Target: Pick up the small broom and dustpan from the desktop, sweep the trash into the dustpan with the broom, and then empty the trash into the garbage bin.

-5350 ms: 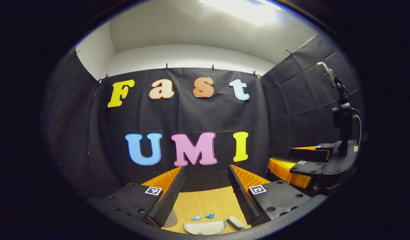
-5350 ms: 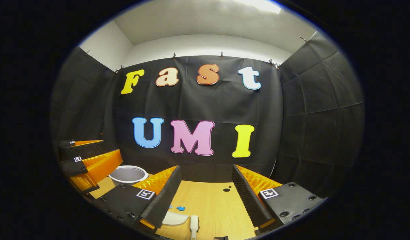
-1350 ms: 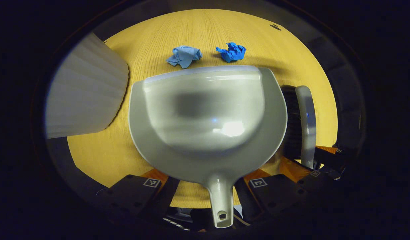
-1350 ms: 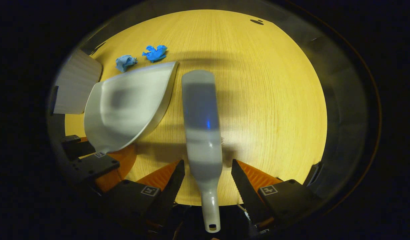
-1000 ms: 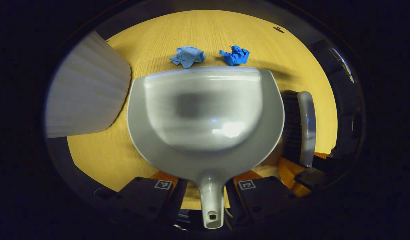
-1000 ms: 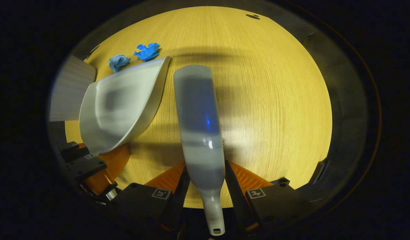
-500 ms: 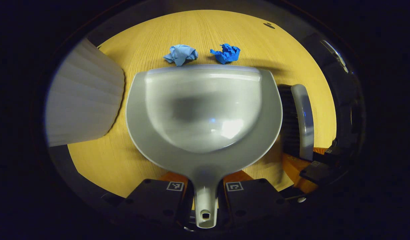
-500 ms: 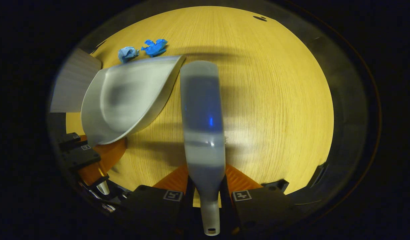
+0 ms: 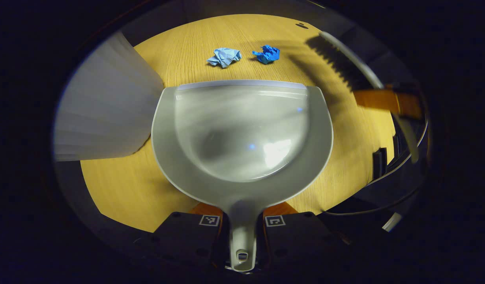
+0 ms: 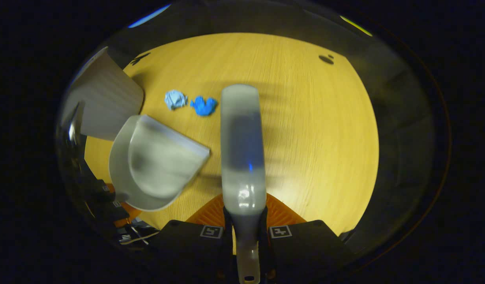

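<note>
My left gripper (image 9: 242, 228) is shut on the handle of the grey dustpan (image 9: 242, 134), whose lip faces two paper scraps on the wooden desktop (image 9: 179, 51): a pale blue scrap (image 9: 225, 57) and a deep blue scrap (image 9: 266, 54). In the right gripper view, my right gripper (image 10: 246, 230) is shut on the handle of the small grey broom (image 10: 242, 150), seen from its back and lifted off the desk. The dustpan (image 10: 155, 161) lies to its left, with the pale scrap (image 10: 175, 99) and the deep blue scrap (image 10: 204, 106) beyond it. The broom's dark bristles (image 9: 337, 59) hang at the upper right.
A white ribbed garbage bin (image 9: 104, 114) stands left of the dustpan, also at the left in the right gripper view as the bin (image 10: 104, 98). A small dark hole (image 10: 326, 59) marks the far desk. Bare wood stretches right of the broom.
Both grippers have closed on their handles and lifted. The broom has risen from beside the dustpan and swung up toward the far right; the dustpan has drawn back from the scraps.
</note>
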{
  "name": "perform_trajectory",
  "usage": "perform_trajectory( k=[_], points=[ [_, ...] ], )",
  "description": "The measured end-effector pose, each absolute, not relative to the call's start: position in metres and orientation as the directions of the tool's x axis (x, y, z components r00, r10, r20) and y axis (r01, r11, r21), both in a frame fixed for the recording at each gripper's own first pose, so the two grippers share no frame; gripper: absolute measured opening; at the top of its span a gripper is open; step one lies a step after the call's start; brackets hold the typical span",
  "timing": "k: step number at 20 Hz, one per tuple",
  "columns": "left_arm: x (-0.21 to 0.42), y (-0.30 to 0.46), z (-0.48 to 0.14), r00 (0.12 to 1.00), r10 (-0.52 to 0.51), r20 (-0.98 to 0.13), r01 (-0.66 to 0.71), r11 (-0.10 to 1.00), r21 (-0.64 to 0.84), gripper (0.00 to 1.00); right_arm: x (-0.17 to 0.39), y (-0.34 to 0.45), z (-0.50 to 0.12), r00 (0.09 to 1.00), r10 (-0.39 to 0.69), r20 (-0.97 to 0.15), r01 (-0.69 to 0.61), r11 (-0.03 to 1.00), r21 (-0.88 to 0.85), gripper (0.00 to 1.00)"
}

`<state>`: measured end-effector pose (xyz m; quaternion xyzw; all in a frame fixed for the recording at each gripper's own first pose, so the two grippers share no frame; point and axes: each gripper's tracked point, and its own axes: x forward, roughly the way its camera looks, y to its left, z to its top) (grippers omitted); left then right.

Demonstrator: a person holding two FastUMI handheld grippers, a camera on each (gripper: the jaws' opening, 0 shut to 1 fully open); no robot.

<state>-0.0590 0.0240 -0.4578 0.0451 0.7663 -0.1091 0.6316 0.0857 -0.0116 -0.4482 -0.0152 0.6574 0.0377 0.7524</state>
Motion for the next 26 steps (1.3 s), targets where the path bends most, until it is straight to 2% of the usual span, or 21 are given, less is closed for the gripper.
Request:
perform_trajectory(
  k=[3,6,8,11,13,15,16,18,20,22,24,26],
  points=[
    [-0.063,0.020,-0.452,-0.181,-0.086,-0.980,0.231,0.965,-0.128,0.25,0.173,-0.021,-0.432,0.214,0.009,-0.977,-0.169,0.985,-0.028,0.28],
    [-0.066,0.025,-0.456,-0.185,-0.054,-0.981,0.244,0.965,-0.099,0.25,0.215,-0.033,-0.458,0.226,-0.045,-0.973,-0.344,0.931,-0.123,0.28],
    [-0.073,0.027,-0.460,-0.204,-0.034,-0.978,0.236,0.968,-0.083,0.26,0.217,-0.022,-0.480,0.168,-0.030,-0.985,-0.440,0.892,-0.103,0.28],
    [-0.085,0.025,-0.464,-0.239,-0.056,-0.969,0.195,0.975,-0.105,0.25,0.215,-0.005,-0.508,0.101,-0.039,-0.994,-0.587,0.804,-0.091,0.28],
    [-0.090,0.021,-0.464,-0.255,-0.083,-0.964,0.147,0.981,-0.123,0.25,0.209,0.003,-0.520,0.065,-0.074,-0.995,-0.668,0.737,-0.098,0.28],
    [-0.094,0.020,-0.464,-0.262,-0.081,-0.962,0.133,0.984,-0.119,0.25,0.189,0.011,-0.525,-0.011,-0.110,-0.994,-0.742,0.667,-0.066,0.28],
    [-0.096,0.020,-0.465,-0.261,-0.077,-0.962,0.141,0.983,-0.116,0.25,0.190,0.019,-0.527,0.015,-0.102,-0.995,-0.785,0.616,-0.075,0.28],
    [-0.097,0.021,-0.468,-0.266,-0.071,-0.962,0.156,0.981,-0.115,0.25,0.154,0.038,-0.528,-0.116,-0.054,-0.992,-0.825,0.561,0.066,0.28],
    [-0.098,0.024,-0.467,-0.266,-0.070,-0.962,0.157,0.981,-0.115,0.25,0.131,0.047,-0.526,-0.183,-0.048,-0.982,-0.872,0.469,0.139,0.28],
    [-0.097,0.023,-0.468,-0.256,-0.076,-0.964,0.158,0.980,-0.119,0.25,0.105,0.053,-0.513,-0.293,-0.026,-0.956,-0.876,0.408,0.257,0.28],
    [-0.107,0.026,-0.466,-0.249,-0.070,-0.966,0.208,0.970,-0.124,0.25,0.078,0.059,-0.510,-0.408,-0.002,-0.913,-0.842,0.388,0.375,0.28],
    [-0.120,0.028,-0.469,-0.227,-0.051,-0.973,0.245,0.963,-0.108,0.25,0.051,0.072,-0.498,-0.547,0.088,-0.832,-0.717,0.464,0.521,0.28]
  ],
)
